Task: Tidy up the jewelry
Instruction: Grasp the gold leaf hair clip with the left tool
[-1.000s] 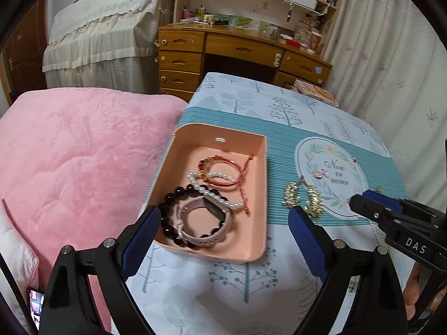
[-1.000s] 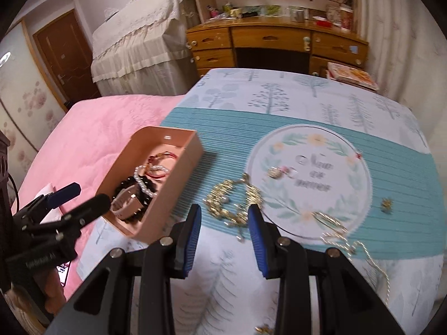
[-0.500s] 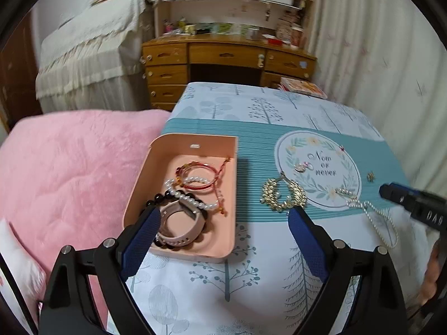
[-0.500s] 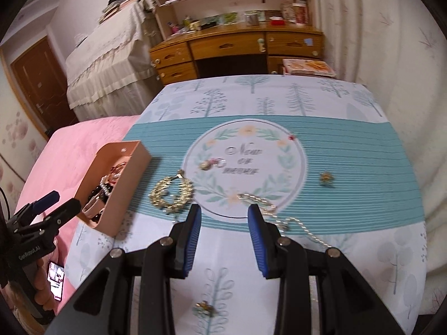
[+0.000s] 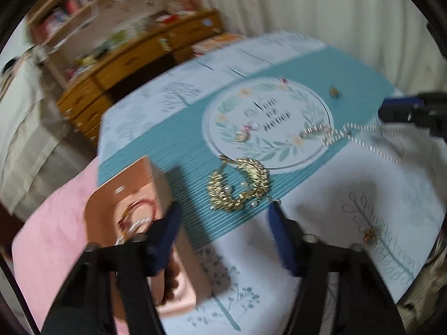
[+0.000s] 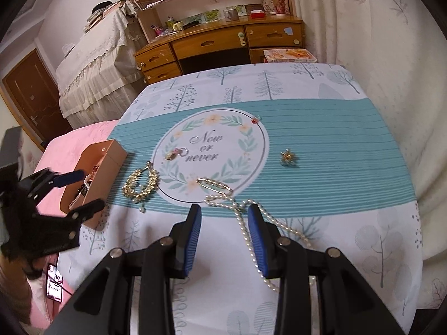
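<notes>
A peach tray (image 5: 156, 192) (image 6: 107, 159) with bracelets in it stands at the table's left edge. A gold leaf bracelet (image 5: 239, 185) (image 6: 139, 185) lies to its right. My left gripper (image 5: 223, 217) is open, just in front of the gold bracelet. A pearl necklace (image 6: 245, 215) (image 5: 360, 139) snakes over the cloth. My right gripper (image 6: 225, 213) is open above its near loops. A small ring charm (image 6: 174, 153) and a gold brooch (image 6: 287, 157) lie farther back.
The table has a tree-print cloth (image 6: 307, 128) with a teal band. A pink bed (image 6: 69, 142) lies left of the table. A wooden desk (image 6: 218, 44) stands behind. A small gold piece (image 5: 370, 234) lies near the front right. Curtains hang at the right.
The left gripper has swung right and down from over the tray to the gold bracelet; its view is blurred. The right gripper has moved right and closer to the pearl necklace.
</notes>
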`<move>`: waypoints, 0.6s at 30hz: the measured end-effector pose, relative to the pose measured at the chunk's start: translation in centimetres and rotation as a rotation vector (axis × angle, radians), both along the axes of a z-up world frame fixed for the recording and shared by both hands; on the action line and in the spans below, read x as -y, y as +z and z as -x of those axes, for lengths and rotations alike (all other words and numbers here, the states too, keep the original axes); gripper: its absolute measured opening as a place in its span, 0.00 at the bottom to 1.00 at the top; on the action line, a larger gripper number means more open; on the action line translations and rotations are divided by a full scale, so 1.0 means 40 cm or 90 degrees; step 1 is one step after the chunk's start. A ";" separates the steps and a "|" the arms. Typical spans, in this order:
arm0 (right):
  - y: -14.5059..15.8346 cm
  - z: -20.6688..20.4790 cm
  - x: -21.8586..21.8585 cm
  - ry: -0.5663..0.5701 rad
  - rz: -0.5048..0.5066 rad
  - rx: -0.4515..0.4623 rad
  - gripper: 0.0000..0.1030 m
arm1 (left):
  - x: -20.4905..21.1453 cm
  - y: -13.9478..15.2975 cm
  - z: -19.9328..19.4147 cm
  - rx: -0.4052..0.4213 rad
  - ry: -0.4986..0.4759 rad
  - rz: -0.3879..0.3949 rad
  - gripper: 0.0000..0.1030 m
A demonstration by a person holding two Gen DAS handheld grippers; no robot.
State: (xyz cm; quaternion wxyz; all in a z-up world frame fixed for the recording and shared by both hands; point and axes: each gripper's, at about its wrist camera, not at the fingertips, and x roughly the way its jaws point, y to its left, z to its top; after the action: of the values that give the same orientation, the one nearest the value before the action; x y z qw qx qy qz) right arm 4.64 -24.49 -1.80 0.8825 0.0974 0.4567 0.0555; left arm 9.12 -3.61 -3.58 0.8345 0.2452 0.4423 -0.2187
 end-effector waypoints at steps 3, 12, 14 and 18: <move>-0.011 0.002 0.022 -0.006 -0.006 -0.002 0.34 | 0.022 -0.038 -0.033 -0.025 -0.035 -0.039 0.39; -0.043 -0.001 0.064 -0.020 -0.024 -0.016 0.34 | 0.056 -0.087 -0.076 -0.063 -0.089 -0.095 0.28; -0.048 -0.003 0.067 -0.020 -0.026 -0.018 0.34 | 0.063 -0.097 -0.077 -0.071 -0.104 -0.112 0.19; -0.054 -0.008 0.071 -0.018 -0.029 -0.020 0.34 | 0.077 -0.111 -0.076 -0.075 -0.133 -0.132 0.16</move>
State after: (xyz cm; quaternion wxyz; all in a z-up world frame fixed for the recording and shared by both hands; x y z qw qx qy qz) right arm 4.94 -27.34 -3.98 0.8735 0.1245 0.4678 0.0517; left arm 12.16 -6.69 -8.01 0.7499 0.3616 0.4830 -0.2714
